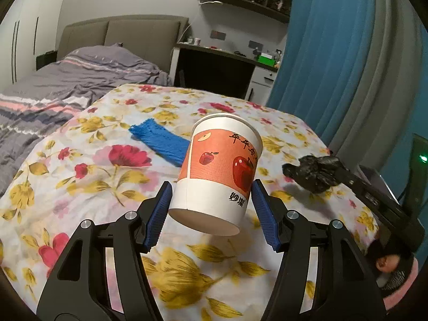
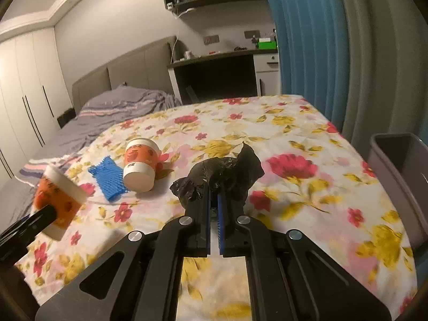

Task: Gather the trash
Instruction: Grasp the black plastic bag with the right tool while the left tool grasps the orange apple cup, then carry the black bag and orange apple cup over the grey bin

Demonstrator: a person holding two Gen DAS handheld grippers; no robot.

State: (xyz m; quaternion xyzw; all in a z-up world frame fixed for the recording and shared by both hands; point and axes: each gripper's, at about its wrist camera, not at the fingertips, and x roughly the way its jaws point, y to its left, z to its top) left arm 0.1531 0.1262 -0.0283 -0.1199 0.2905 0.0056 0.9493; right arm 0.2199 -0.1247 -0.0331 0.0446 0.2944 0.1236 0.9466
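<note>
We count two paper cups, one (image 2: pixel 57 203) held aloft and one (image 2: pixel 140 165) lying on the floral worktop (image 2: pixel 307 139); one blue foam net (image 2: pixel 108 178); one crumpled black bag (image 2: pixel 222 176); one grey bin (image 2: pixel 398 176); two tongs, left (image 1: pixel 211 208) and right (image 2: pixel 214 195).

Supporting surface — a table under a floral cloth (image 2: pixel 307 144) printed with red and yellow flowers on white. Resting directly on it: a blue foam net sleeve (image 2: pixel 108 178) lying flat, and just beside it a paper cup with apple print (image 2: pixel 140 164), tilted on the cloth. A grey bin (image 2: pixel 396 165) stands at the right edge.
</note>
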